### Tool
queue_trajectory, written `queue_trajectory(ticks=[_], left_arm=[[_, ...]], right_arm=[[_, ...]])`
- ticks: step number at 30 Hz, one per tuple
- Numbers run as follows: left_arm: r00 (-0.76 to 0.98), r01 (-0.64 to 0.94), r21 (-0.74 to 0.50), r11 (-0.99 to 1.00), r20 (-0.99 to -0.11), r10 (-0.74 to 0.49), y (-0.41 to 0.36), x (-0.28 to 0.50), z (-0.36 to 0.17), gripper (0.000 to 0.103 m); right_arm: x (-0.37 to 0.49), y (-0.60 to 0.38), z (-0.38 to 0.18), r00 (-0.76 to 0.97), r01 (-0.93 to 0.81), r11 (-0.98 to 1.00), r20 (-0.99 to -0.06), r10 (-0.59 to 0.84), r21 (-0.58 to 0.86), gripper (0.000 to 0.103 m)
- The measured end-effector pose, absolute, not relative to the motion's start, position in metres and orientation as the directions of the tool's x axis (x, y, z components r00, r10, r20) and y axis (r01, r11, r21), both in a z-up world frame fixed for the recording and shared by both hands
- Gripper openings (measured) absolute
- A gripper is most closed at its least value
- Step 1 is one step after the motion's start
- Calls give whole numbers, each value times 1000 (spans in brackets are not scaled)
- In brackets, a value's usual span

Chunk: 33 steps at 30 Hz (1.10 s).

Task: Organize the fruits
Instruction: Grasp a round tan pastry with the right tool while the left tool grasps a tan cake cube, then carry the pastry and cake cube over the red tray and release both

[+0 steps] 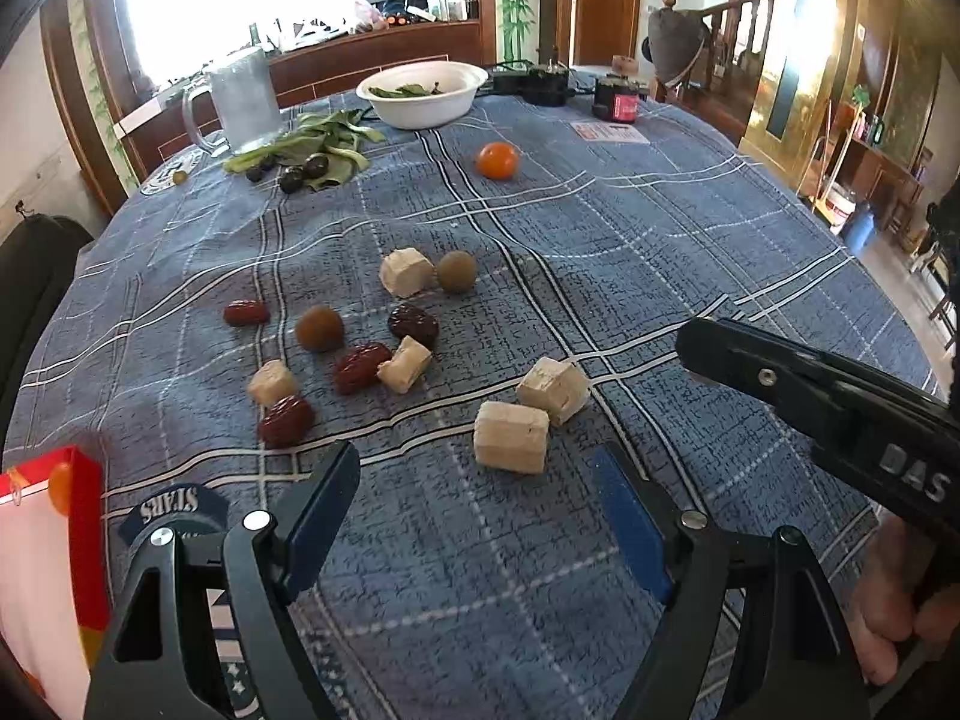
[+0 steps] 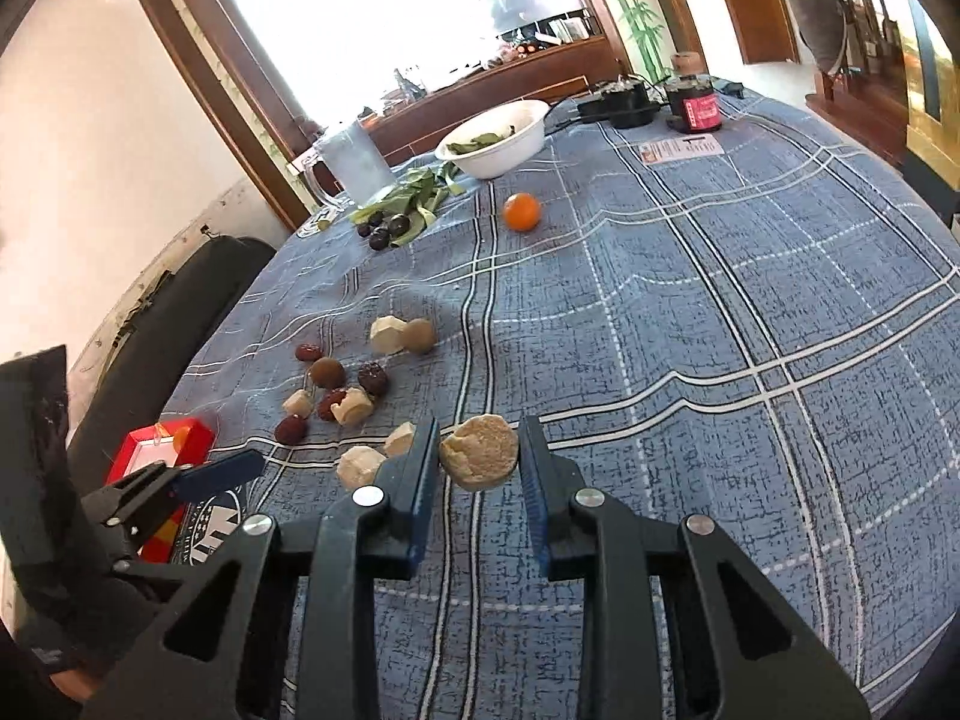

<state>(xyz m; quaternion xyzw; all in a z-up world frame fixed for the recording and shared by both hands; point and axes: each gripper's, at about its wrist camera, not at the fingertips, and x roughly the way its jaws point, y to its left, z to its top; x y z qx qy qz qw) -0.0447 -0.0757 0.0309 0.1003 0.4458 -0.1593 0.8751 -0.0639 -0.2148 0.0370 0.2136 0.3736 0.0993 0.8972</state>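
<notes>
Red dates (image 1: 360, 367), brown round fruits (image 1: 319, 329) and pale beige cubes (image 1: 511, 437) lie scattered on the blue plaid tablecloth (image 1: 660, 252). An orange fruit (image 1: 497, 160) lies farther back. My left gripper (image 1: 474, 501) is open and empty, just short of the nearest cube. My right gripper (image 2: 480, 462) holds a pale crumbly cube (image 2: 480, 451) between its blue pads, lifted above the cloth. The right gripper also shows at the right of the left wrist view (image 1: 696, 343). The same pile shows in the right wrist view (image 2: 348, 384).
A white bowl with green leaves (image 1: 423, 95), a glass mug (image 1: 240, 101), loose leaves with dark round fruits (image 1: 312, 150) and a red-labelled jar (image 1: 618, 99) stand at the back. A red and white box (image 1: 54, 546) sits at the near left edge.
</notes>
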Motion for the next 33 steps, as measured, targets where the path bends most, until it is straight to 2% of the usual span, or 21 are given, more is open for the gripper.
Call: queue_trajectory(ticks=[3, 5, 7, 8, 10, 14, 23, 33], left_arm=[[530, 383, 18, 924, -823, -204, -79, -39, 26, 67], [511, 398, -1, 917, -830, -222, -81, -35, 23, 53], [490, 406, -17, 914, -840, -233, -82, -32, 19, 44], [477, 414, -31, 910, -844, -246, -82, -31, 17, 34], [477, 433, -29, 901, -841, -256, -85, -32, 15, 26], [473, 429, -58, 902, -836, -279, -80, -36, 18, 25], [585, 341, -39, 939, -773, -244, -42, -65, 51, 25], [742, 165, 63, 984, -665, -82, 18, -103, 92, 25]], right_arm=[[-64, -215, 38, 703, -23, 885, -622, 345, 465, 28], [-63, -216, 38, 703, -29, 884, -619, 350, 467, 28], [-63, -216, 38, 702, -30, 884, -620, 351, 466, 28], [-63, -216, 38, 703, -29, 884, -620, 350, 466, 28], [-62, -216, 38, 704, -29, 886, -620, 347, 464, 28], [-61, -214, 37, 707, -29, 892, -622, 337, 451, 28], [-64, -213, 41, 740, -42, 908, -598, 309, 417, 28], [-72, -204, 54, 803, -70, 933, -535, 263, 352, 28]])
